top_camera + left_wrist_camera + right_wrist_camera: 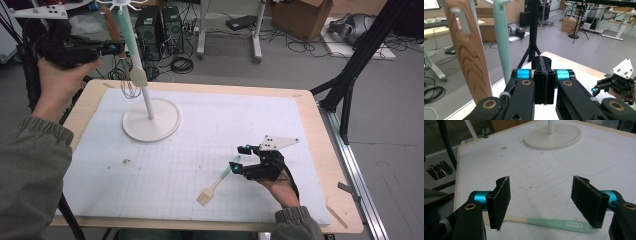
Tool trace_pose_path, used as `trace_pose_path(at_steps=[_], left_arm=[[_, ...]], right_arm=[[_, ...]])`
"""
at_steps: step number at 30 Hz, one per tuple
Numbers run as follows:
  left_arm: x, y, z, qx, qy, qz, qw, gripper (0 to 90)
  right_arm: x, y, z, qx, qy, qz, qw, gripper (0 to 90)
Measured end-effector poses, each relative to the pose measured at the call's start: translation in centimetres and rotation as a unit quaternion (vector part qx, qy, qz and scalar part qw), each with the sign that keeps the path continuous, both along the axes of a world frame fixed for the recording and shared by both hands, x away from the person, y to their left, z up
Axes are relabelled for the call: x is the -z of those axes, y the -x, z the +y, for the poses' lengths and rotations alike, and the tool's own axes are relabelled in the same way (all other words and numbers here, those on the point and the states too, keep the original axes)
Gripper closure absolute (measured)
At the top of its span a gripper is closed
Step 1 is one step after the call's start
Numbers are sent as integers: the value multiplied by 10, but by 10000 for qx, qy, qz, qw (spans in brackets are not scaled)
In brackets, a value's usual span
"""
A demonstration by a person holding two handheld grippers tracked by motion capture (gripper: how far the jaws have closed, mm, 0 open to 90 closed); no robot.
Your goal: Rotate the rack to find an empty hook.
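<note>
- High view: above my side, looking forward and down on the whole table [320, 150].
- My left gripper view: raised, close by the hanging utensils — facing across the room.
- My right gripper view: low, close over the table — sharing the rack base [552, 137] with the high view.

Brush [218, 182] mint-and-cream; hanging spatula [467, 50] wood-grained; stand [151, 120] white; fingers [502, 200] black.

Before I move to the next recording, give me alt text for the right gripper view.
The right gripper hovers open above a pastry brush with a mint-green handle, lying flat on the white gridded mat. A round white stand base sits farther back.
</note>
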State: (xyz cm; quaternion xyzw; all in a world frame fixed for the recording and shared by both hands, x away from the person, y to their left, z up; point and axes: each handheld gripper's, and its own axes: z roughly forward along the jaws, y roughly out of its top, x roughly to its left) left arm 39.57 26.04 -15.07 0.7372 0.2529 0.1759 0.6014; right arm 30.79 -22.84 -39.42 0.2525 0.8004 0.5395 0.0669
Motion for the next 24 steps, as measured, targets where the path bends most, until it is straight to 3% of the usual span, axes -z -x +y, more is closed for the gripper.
trace_pose_path(at_steps=[9,24], left_arm=[[-13,-6,-11,-17,64,-54,10000,895],[-35,-16,-28,-275,181,-98,9994,895]], right_arm=[[0,0,-1,0,-7,-4,10000,310],[0,1,-1,-37,-22,-28,10000,310]])
